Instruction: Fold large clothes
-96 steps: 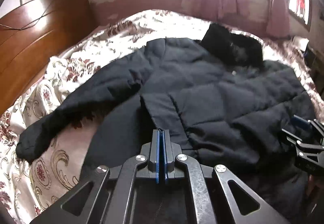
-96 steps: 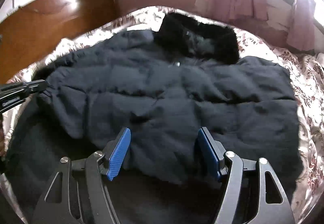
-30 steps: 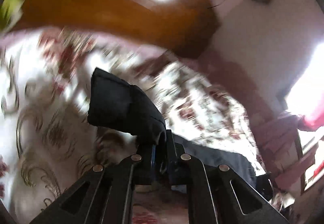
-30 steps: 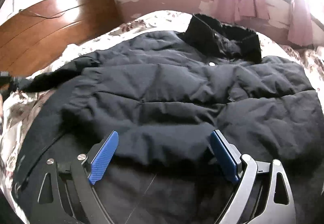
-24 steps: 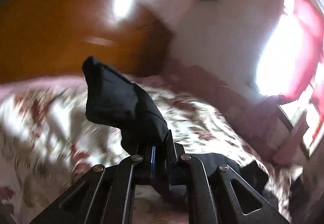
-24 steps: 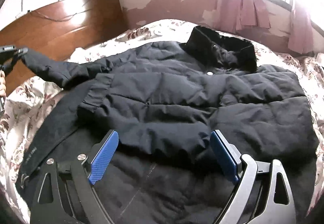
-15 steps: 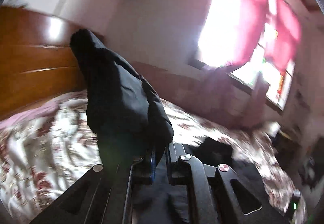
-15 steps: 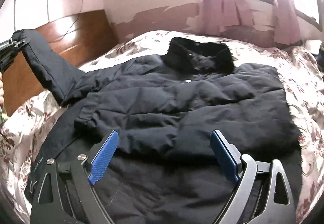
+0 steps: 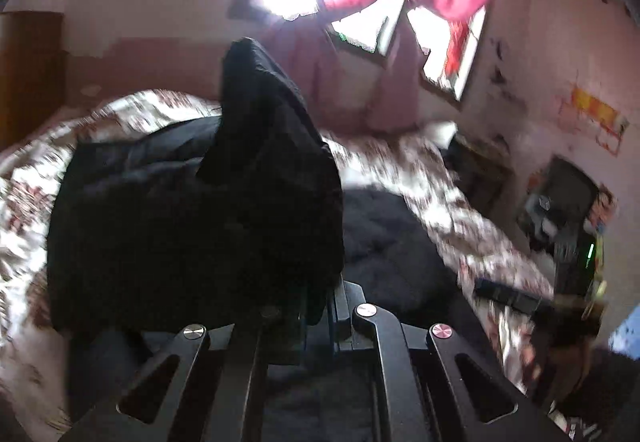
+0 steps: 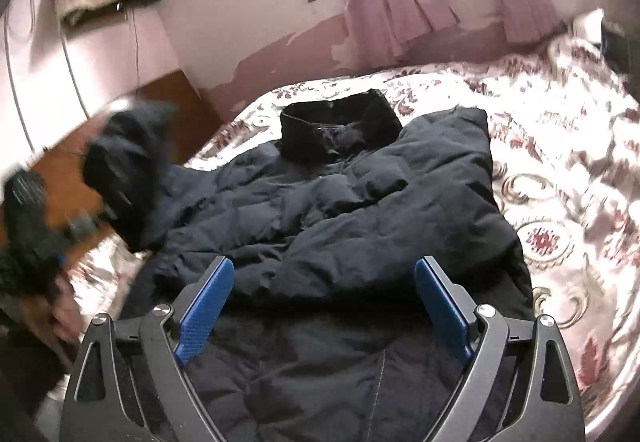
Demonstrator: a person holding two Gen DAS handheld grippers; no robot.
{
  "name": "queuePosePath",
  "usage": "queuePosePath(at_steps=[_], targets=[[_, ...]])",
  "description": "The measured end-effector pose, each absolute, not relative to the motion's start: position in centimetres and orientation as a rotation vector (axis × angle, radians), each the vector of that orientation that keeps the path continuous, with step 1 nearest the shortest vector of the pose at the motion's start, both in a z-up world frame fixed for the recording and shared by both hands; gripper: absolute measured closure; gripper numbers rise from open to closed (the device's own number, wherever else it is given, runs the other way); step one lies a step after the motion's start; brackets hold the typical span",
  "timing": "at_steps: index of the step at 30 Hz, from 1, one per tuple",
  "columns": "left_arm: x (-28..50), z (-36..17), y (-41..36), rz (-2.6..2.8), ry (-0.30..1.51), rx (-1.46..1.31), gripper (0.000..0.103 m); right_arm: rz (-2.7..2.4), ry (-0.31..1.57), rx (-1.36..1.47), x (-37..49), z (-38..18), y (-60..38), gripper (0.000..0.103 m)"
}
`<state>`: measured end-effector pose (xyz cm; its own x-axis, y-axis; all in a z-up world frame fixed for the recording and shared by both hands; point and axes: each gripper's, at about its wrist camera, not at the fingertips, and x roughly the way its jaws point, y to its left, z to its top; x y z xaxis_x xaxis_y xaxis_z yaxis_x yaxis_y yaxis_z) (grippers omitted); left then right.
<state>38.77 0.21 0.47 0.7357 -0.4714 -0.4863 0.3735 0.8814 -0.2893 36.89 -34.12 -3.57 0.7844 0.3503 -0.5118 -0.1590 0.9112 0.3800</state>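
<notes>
A large dark puffer jacket (image 10: 360,226) lies spread on the floral bed, black collar (image 10: 340,130) at the far end. My left gripper (image 9: 320,306) is shut on the jacket's left sleeve (image 9: 272,178), which stands up in front of its camera. In the right wrist view the sleeve (image 10: 128,170) is raised at the left, above the jacket. My right gripper (image 10: 320,302) is open, its blue pads (image 10: 204,306) hovering over the jacket's lower hem, holding nothing.
The floral bedspread (image 10: 560,178) extends to the right of the jacket. A wooden headboard (image 10: 64,170) stands at the left. Pink curtains (image 10: 396,10) hang under the window behind the bed. Cluttered furniture (image 9: 560,210) stands beyond the bed in the left wrist view.
My left gripper has lifted the sleeve off the bed and swung it up and over toward the jacket body. My right gripper stays open and has risen slightly above the hem.
</notes>
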Motion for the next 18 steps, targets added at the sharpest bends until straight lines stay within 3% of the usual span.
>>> queuePosePath(at_steps=[7,12,15,17,18], targets=[[38.3,-5.8,-5.2,-0.540,0.783,-0.079,0.095,0.343,0.672,0.504,37.7,-6.7,-34.8,0.014],[36.5,-8.0,-8.0,-0.510,0.821,0.001,0.093,0.400,0.721,0.581,38.2,-8.6,-33.8,0.014],[36.2,-8.6,-8.3,-0.549,0.855,-0.026,0.069,0.411,0.774,0.641,39.1,-10.0,-33.1,0.014],[36.0,-8.6,-7.9,-0.581,0.871,-0.064,0.024,0.421,0.792,0.690,39.5,-10.7,-32.9,0.014],[35.4,-8.4,-7.9,-0.587,0.852,-0.068,0.018,0.430,0.793,0.721,39.7,-11.1,-32.7,0.014]])
